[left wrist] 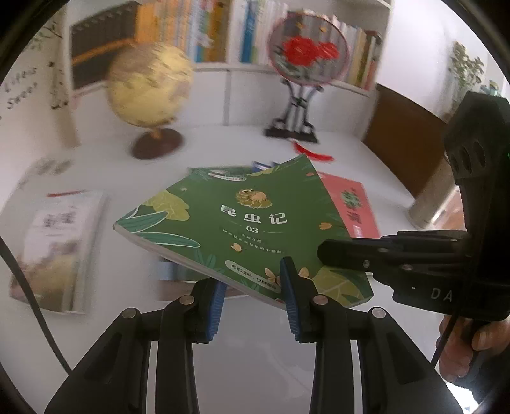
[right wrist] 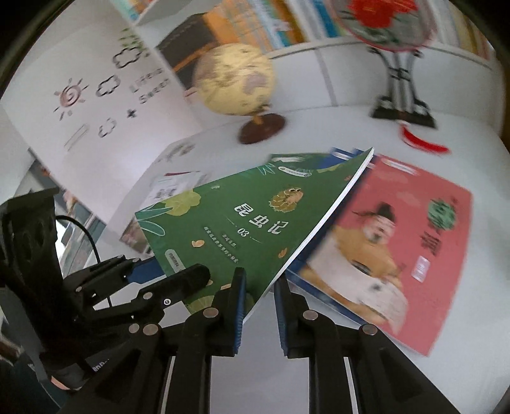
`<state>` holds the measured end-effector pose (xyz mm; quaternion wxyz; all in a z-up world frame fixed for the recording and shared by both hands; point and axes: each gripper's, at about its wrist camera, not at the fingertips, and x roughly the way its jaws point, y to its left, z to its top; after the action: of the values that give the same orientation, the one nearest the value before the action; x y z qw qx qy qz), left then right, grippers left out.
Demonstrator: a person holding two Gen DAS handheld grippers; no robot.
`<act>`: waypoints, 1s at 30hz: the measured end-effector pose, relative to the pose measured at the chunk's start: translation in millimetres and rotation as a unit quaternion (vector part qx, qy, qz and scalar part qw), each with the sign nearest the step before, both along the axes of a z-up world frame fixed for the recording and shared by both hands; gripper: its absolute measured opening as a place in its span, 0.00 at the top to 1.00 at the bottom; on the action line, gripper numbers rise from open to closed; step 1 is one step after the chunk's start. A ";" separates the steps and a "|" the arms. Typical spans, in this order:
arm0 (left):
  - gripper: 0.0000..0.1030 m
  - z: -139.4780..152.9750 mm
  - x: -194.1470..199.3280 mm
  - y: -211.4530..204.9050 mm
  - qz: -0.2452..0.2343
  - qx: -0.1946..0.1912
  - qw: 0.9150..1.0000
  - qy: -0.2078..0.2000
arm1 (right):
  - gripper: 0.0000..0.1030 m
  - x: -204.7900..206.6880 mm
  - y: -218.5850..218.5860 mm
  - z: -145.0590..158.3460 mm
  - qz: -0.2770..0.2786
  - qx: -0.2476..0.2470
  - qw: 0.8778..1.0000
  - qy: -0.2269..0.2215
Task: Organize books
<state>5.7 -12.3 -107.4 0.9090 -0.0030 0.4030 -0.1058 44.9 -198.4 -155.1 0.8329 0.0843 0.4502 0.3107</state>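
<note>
A green book hangs tilted over the white bench, its near edge pinched between both hand-held grippers, left at mid-edge, right clamped on the corner.

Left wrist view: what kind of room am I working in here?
Probably a study or reading corner: a bookshelf packed with books, a globe and loose books such as the green book on a white desk.

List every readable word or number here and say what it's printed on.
"昆虫记" and "03": green book cover.
"DA": right gripper body, cut off.
"Sweet": wall decal, line above blurred.
Pink book, white book, shelf spines: unreadable.
</note>
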 end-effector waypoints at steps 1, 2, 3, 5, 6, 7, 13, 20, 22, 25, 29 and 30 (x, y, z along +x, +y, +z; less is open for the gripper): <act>0.71 3.2 -1.1 7.7 0.007 0.001 1.000 -0.004 | 0.84 1.1 9.7 3.2 0.009 -0.001 1.000 -0.006; 0.71 6.7 -2.7 17.4 0.013 0.000 1.000 -0.008 | 0.84 0.5 17.4 6.7 0.016 0.000 1.000 -0.011; 0.71 11.7 -4.0 32.6 0.022 -0.003 1.000 -0.014 | 0.84 1.2 28.9 11.2 0.025 0.000 1.000 -0.017; 0.71 19.5 -5.3 57.0 0.036 -0.001 0.999 -0.024 | 0.84 2.8 51.3 19.9 0.039 0.002 0.999 -0.028; 0.71 22.9 -6.7 65.4 0.041 0.001 0.999 -0.029 | 0.84 4.0 64.6 24.5 0.047 0.003 0.998 -0.035; 0.71 26.8 -7.6 79.4 0.047 0.003 0.998 -0.035 | 0.84 5.7 75.8 28.3 0.053 0.003 0.998 -0.040; 0.71 48.1 -7.8 154.1 0.076 0.011 0.995 -0.058 | 0.83 12.6 158.2 54.0 0.078 0.014 0.995 -0.065; 0.71 44.6 7.9 229.2 0.090 0.009 0.994 -0.063 | 0.83 26.6 249.2 61.0 0.089 0.020 0.993 -0.072; 0.71 40.3 13.4 242.4 0.090 0.007 0.994 -0.061 | 0.83 33.3 268.5 56.3 0.088 0.022 0.994 -0.065; 0.71 30.1 24.4 259.4 0.089 -0.001 0.995 -0.055 | 0.83 39.7 286.6 50.1 0.084 0.018 0.995 -0.059; 0.71 14.8 34.6 273.6 0.086 -0.010 0.995 -0.045 | 0.83 52.2 305.3 37.0 0.080 0.009 0.996 -0.038; 0.71 9.8 37.1 277.2 0.086 -0.015 0.995 -0.040 | 0.83 55.6 308.0 33.3 0.079 0.009 0.996 -0.031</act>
<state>42.8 264.9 -97.6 0.9300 -0.0467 0.3631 -0.0336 100.5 109.6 -121.8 0.8183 0.0463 0.4266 0.3825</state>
